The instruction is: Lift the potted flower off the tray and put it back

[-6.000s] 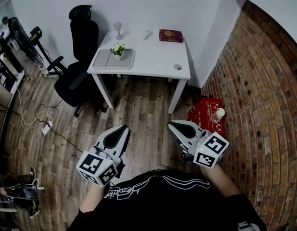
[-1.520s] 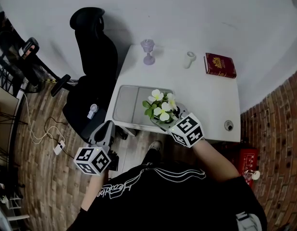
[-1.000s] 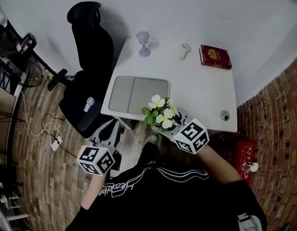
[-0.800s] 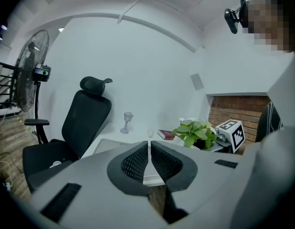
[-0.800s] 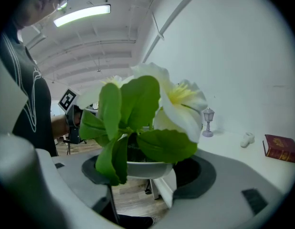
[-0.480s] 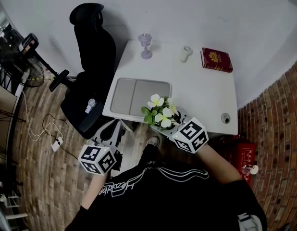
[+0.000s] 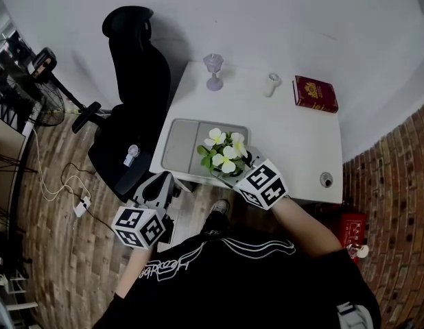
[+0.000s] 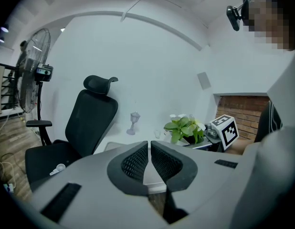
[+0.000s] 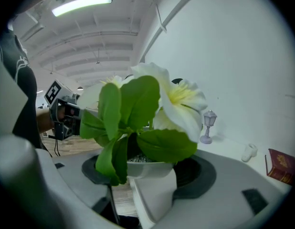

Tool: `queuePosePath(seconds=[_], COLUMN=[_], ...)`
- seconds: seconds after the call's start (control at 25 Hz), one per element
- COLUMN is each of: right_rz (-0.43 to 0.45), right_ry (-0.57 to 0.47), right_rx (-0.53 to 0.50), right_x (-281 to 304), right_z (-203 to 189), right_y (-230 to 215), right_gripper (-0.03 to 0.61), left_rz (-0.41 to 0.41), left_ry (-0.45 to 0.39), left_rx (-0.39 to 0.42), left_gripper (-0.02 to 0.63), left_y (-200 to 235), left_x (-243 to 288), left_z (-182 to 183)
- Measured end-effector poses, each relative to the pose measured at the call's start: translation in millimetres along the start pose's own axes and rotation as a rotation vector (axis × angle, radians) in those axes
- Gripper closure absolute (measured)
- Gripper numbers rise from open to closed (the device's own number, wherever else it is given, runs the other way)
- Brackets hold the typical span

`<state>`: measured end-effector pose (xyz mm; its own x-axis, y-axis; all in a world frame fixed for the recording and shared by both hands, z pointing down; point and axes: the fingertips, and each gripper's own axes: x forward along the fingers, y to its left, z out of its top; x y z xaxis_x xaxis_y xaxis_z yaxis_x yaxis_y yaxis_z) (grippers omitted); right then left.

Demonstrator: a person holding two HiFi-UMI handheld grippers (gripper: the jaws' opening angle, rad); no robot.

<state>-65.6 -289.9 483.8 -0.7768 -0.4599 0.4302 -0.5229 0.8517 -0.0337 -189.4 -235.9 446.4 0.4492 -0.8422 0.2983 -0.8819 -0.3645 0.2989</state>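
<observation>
The potted flower [image 7: 221, 153], with white blooms and green leaves in a small white pot [image 9: 151, 173], hangs in the air over the table's front edge, by the right front corner of the grey tray [image 7: 186, 139]. My right gripper [image 7: 234, 173] is shut on the pot, one pad on each side [image 9: 150, 178]. Leaves fill most of the right gripper view. My left gripper [image 7: 163, 179] is held low, in front of the table and to the left of the flower. Its jaws [image 8: 150, 149] are shut with nothing between them.
On the white table [image 7: 294, 139] stand a small purple lamp figure [image 7: 213, 71], a white object [image 7: 271, 84] and a red book [image 7: 315, 93]. A black office chair [image 7: 133, 81] is at the table's left. A fan [image 7: 40, 66] stands far left and a brick wall rises on the right.
My right gripper has carried the flower a little up the picture and leftward, closer to the tray. The left gripper has barely shifted.
</observation>
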Motion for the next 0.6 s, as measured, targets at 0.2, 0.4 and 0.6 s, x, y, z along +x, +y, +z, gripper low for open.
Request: queuePosePath(seconds=[0.2, 0.4, 0.6], right_rz=[-0.001, 0.0, 0.002], right_ry=[0.055, 0.141, 0.22], right_rx=[-0.018, -0.027, -0.031], right_x=[34.9, 72.4, 100.3], right_z=[-9.2, -36.6, -71.8], right_y=[-17.9, -36.7, -48.7], right_gripper=[0.245, 0.245, 0.245], left_rz=[0.013, 0.037, 0.067], left_ry=[-0.007, 0.002, 0.027], left_rx=[-0.008, -0.018, -0.02], left_gripper=[0.569, 0.569, 0.569], left_y=[16.0, 36.4, 54.0], left_x=[10.4, 17.0, 21.2], left_z=[10.0, 13.6, 9.5])
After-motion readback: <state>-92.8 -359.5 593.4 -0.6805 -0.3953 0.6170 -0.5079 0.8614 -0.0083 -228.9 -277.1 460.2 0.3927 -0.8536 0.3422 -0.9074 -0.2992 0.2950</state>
